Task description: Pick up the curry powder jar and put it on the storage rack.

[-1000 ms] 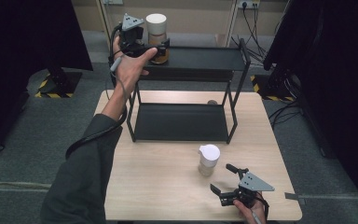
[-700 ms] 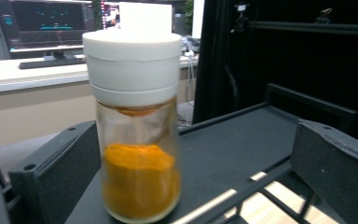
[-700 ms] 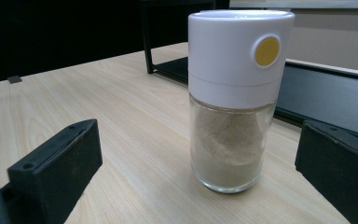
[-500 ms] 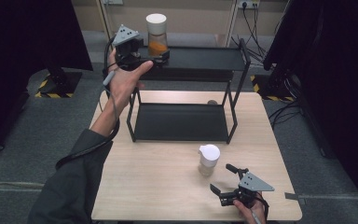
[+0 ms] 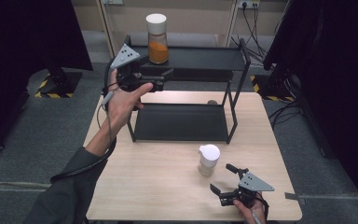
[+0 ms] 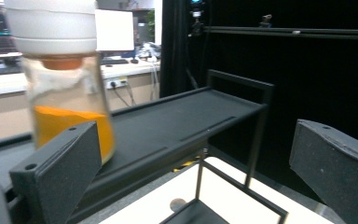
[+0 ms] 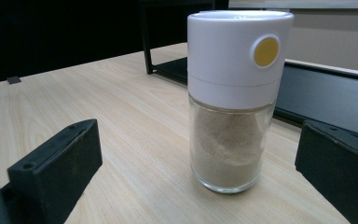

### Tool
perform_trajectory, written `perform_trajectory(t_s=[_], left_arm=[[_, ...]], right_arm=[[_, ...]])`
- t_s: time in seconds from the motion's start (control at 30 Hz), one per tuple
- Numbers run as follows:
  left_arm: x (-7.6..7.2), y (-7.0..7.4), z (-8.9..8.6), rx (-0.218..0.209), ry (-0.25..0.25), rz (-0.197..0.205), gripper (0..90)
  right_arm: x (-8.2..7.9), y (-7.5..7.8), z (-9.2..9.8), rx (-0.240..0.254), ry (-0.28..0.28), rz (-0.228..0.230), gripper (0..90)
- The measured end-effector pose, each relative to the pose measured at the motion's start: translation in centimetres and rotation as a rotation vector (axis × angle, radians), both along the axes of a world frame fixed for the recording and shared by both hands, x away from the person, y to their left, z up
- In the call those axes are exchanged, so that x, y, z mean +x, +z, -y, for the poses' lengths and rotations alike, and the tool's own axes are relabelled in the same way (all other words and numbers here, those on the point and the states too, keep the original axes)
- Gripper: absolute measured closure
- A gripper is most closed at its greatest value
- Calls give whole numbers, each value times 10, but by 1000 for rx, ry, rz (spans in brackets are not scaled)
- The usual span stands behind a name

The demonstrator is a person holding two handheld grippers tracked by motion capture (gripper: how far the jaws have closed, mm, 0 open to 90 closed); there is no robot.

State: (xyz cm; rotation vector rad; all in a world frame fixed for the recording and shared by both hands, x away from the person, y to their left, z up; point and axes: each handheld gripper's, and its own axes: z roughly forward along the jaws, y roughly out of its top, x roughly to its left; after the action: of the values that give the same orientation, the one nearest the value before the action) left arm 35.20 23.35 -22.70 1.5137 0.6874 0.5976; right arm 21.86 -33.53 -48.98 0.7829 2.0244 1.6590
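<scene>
In the high view, the left gripper is hanging in the air at the left end of the black rack, its jaws spread and gripping nothing. The orange spice jar is standing upright on the rack's top shelf, just beyond it. The right gripper is sitting low over the table, jaws spread wide toward the pale spice jar standing on the wood, apart from it.

In the left gripper view, the 2 jaws are standing wide apart; the orange spice jar is showing behind the left one.

In the right gripper view, the pale spice jar is standing beyond the 2 parted jaws, untouched.
</scene>
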Motion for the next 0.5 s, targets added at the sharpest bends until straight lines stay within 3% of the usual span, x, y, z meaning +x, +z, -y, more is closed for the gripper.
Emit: perform_trajectory(t_s=[0.5], left_arm=[[-24, -33, -3, -18, -108, 6, 17]], right_arm=[[0, 0, 0, 2, -4, -2, 6]])
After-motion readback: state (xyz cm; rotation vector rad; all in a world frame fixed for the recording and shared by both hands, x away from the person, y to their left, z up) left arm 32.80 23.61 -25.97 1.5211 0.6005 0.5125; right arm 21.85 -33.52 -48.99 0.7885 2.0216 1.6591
